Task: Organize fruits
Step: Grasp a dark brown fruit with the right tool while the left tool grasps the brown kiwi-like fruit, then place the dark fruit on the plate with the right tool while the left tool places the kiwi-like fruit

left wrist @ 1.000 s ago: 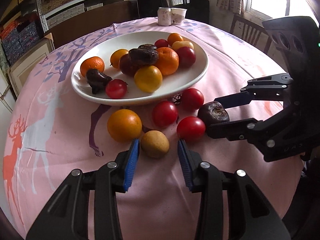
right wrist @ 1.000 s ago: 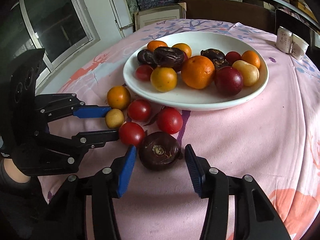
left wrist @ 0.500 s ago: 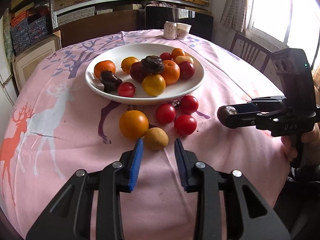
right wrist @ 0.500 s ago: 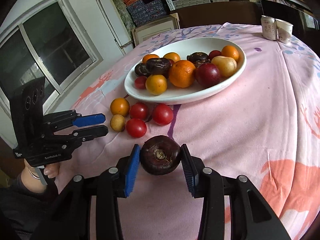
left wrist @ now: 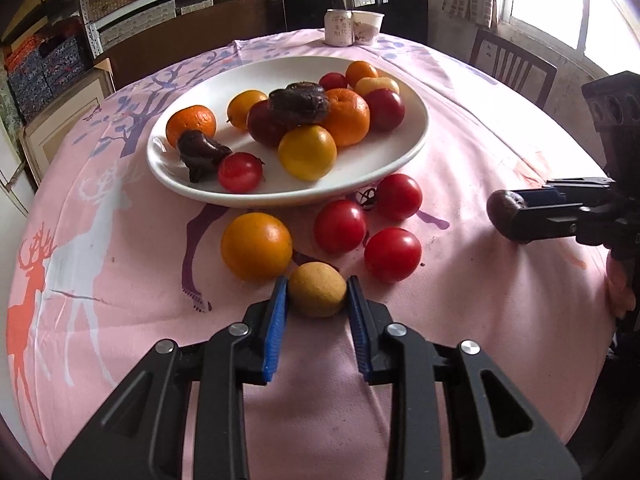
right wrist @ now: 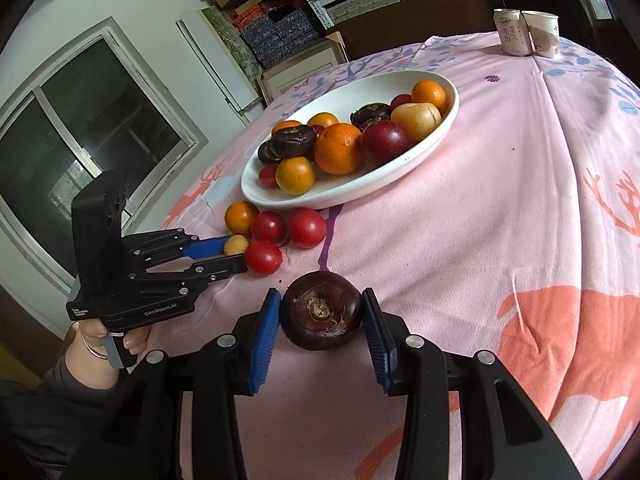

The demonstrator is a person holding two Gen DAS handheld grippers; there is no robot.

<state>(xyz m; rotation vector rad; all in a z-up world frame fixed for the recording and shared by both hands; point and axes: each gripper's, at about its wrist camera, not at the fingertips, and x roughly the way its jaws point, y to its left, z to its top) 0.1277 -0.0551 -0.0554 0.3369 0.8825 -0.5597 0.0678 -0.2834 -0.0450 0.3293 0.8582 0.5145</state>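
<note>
A pink tablecloth (left wrist: 460, 128) carries orange and white deer and purple branches. The white plate (left wrist: 400, 152) holds orange, yellow, red and dark brown fruit. Beside its near rim lie three red tomatoes (left wrist: 393, 254), an orange (left wrist: 256, 245) and a tan fruit (left wrist: 317, 289).

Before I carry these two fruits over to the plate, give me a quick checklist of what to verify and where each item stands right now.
1. Right tongs shut on the dark fruit: ok, pads touch both sides.
2. Dark fruit lifted off the tablecloth: ok.
3. Left tongs shut on the tan fruit: ok, pads touch both sides.
4. Tan fruit lifted: cannot tell.
5. Free spot on the plate: ok, bare patch at the near right rim.
6. Neighbours clear of the left tongs: not ok, the orange and a tomato sit close beside them.
</note>
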